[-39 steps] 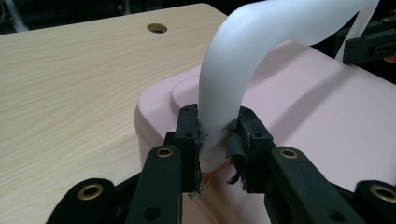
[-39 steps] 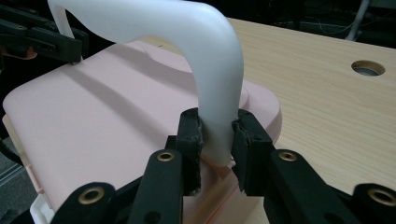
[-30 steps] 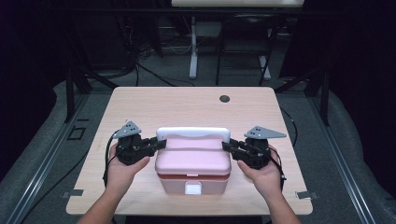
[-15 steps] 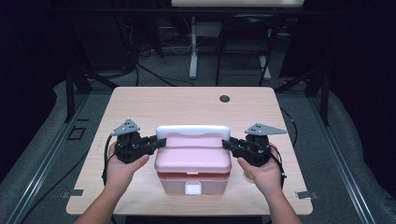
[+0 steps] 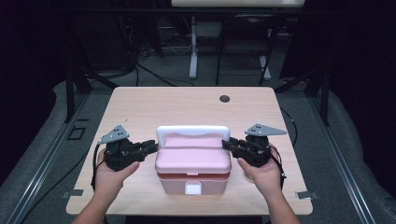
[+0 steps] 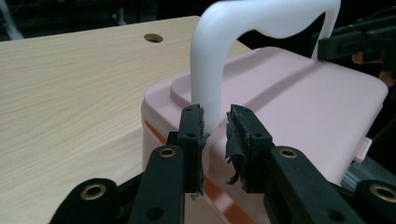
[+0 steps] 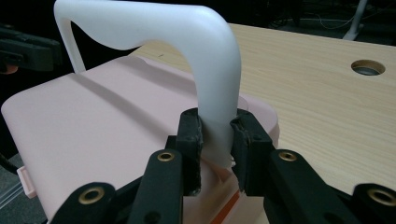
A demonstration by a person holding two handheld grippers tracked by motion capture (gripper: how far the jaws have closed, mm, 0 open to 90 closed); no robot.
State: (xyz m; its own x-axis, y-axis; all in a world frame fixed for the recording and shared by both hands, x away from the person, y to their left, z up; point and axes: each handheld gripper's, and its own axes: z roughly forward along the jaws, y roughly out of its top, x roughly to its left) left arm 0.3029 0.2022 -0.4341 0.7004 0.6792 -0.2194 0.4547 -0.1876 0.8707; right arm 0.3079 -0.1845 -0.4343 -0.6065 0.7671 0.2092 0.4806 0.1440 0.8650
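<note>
We see pink box (image 5: 193, 163) at 6 o'clock on table (image 5: 154, 107), white handle (image 5: 193, 130) upright. Left gripper (image 6: 215, 128): jaws slightly apart around handle's left leg. Right gripper (image 7: 215, 128): jaws clamped on right leg. We judge box rigid, smooth, light; handle legs best hold, may pivot.

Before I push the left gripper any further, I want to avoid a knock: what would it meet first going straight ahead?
The left gripper would meet the white handle of the pink box first: its near leg stands just ahead of the jaw tips, in line with their gap, though depth is hard to judge.
</note>
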